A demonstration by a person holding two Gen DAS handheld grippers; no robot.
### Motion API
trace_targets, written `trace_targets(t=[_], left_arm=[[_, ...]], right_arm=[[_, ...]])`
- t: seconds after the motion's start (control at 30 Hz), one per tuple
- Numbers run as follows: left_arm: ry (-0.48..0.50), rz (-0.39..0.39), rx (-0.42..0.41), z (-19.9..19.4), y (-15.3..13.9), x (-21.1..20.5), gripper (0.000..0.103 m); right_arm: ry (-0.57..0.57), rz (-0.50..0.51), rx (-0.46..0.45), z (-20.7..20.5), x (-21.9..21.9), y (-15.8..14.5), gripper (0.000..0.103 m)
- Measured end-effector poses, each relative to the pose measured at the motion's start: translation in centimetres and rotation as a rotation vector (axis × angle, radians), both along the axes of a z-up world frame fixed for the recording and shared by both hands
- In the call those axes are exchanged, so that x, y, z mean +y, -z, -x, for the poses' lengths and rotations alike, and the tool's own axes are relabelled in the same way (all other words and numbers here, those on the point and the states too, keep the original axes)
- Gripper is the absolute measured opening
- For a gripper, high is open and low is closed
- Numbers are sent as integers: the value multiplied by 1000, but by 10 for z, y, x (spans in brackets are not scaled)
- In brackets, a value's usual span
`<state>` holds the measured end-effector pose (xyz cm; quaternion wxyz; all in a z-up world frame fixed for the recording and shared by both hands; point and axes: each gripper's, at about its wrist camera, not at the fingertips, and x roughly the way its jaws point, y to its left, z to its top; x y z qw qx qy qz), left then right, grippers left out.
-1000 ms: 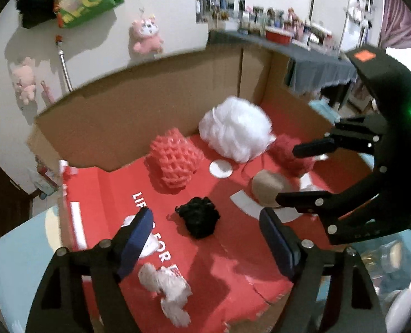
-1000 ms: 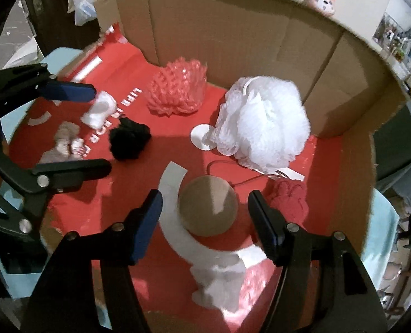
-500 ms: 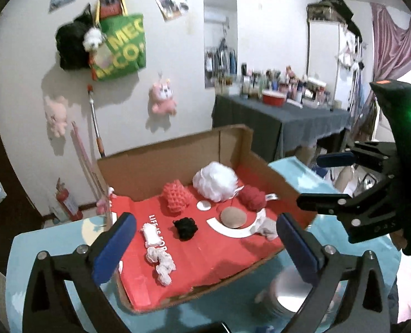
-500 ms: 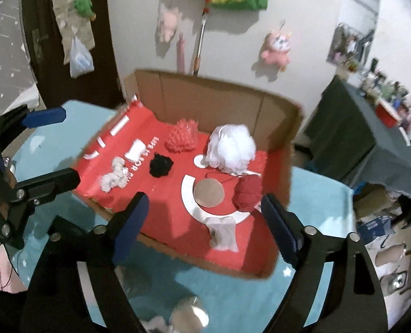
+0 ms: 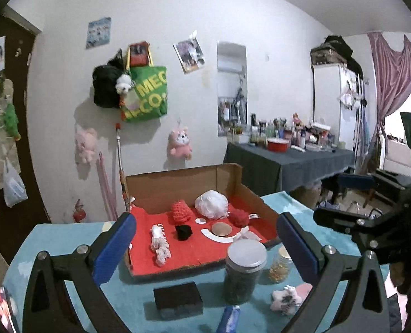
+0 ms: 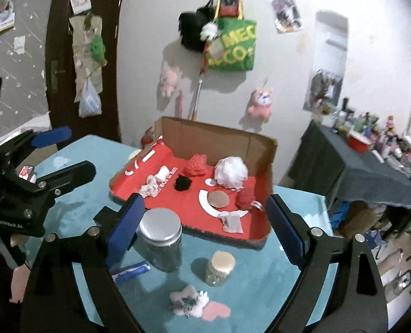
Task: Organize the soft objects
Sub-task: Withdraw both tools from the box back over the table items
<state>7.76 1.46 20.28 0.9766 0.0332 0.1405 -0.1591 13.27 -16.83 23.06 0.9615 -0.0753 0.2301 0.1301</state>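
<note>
**Both Tools Apart, Soft Objects in Box**

Your left tool (image 5: pixel 205 238) and right tool (image 6: pixel 205 222) both hold their blue pads wide apart, gripping nothing, above the teal surface (image 6: pixel 80 155). The cardboard box (image 5: pixel 177 180) sits far of them, holding the white pouf (image 5: pixel 211 204), red mesh ball (image 5: pixel 181 212) and black puff (image 5: pixel 183 232). A lidded jar (image 5: pixel 244 269) stands near the box's front edge.

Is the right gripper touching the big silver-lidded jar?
Cannot tell: in the right wrist view, the right gripper's blue finger overlaps the jar with no visible gap.
</note>
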Motion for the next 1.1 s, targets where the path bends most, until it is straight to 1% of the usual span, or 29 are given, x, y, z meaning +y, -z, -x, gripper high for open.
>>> trace_targets(t=[0.07, 0.23, 0.4, 0.47, 0.6, 0.7, 0.9, 1.1], left_arm=[[-13, 7, -15, 14, 6, 0, 103], [-58, 25, -18, 38, 26, 0, 103], [-99, 34, 11, 48, 51, 3, 103], [-105, 29, 29, 49, 62, 3, 103], [-100, 43, 104, 44, 84, 5, 103], [-111, 32, 159, 39, 102, 4, 103], [-115, 11, 208, 39, 126, 3, 103], [-124, -2, 267, 35, 147, 1, 103]], right_arm=[[16, -8, -33, 22, 0, 5, 93], [82, 0, -98, 57, 1, 23, 93], [142, -18, -108, 84, 0, 51, 93], [157, -28, -98, 87, -1, 61, 94], [183, -39, -66, 90, -2, 85, 94], [192, -57, -31, 89, -4, 102, 94], [204, -72, 36, 83, -5, 133, 94], [214, -79, 79, 79, -5, 157, 94]])
